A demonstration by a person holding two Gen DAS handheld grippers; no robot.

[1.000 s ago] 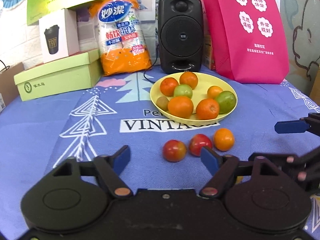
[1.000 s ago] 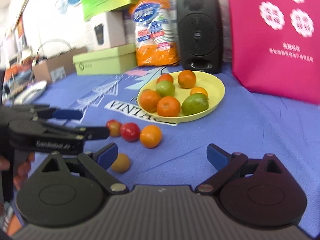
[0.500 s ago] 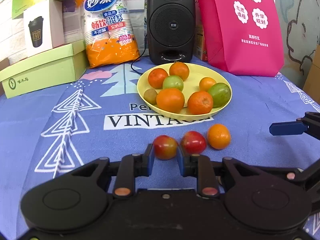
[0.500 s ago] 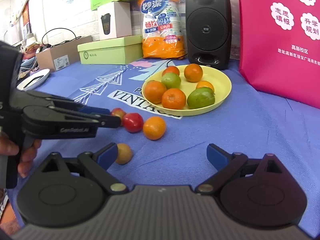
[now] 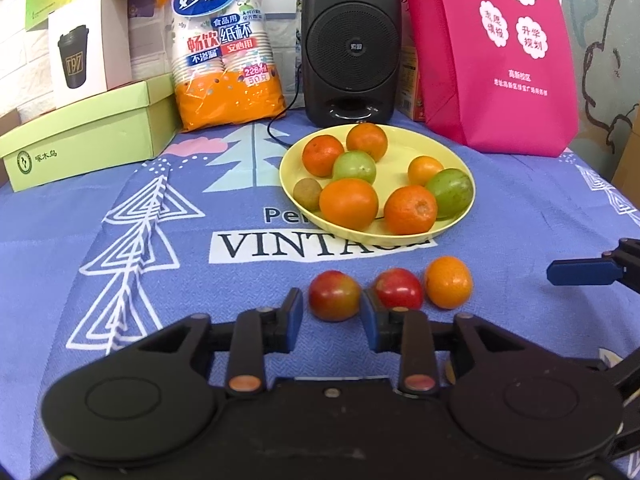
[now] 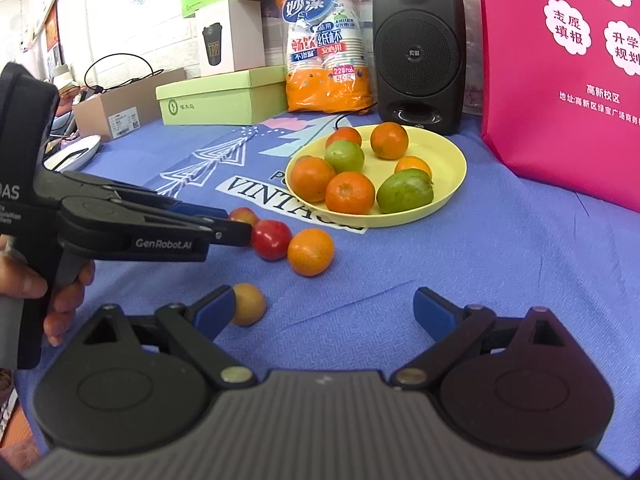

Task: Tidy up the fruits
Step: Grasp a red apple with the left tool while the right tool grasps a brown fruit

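Observation:
A yellow plate holds several oranges and green fruits. On the blue cloth in front of it lie a red-green fruit, a red fruit and an orange. A small brown fruit lies nearer. My left gripper is part open, its fingers on either side of the red-green fruit, not clamped. My right gripper is open and empty, with its left finger beside the brown fruit; its fingertip shows at the right of the left wrist view.
At the back stand a black speaker, a pack of paper cups, a green box, a white cup box and a pink bag. A cardboard box sits at the far left.
My left gripper closed from wide open to narrow around the red-green fruit, then widened slightly. It moved forward toward the fruit. The right gripper stayed open and shifted a little.

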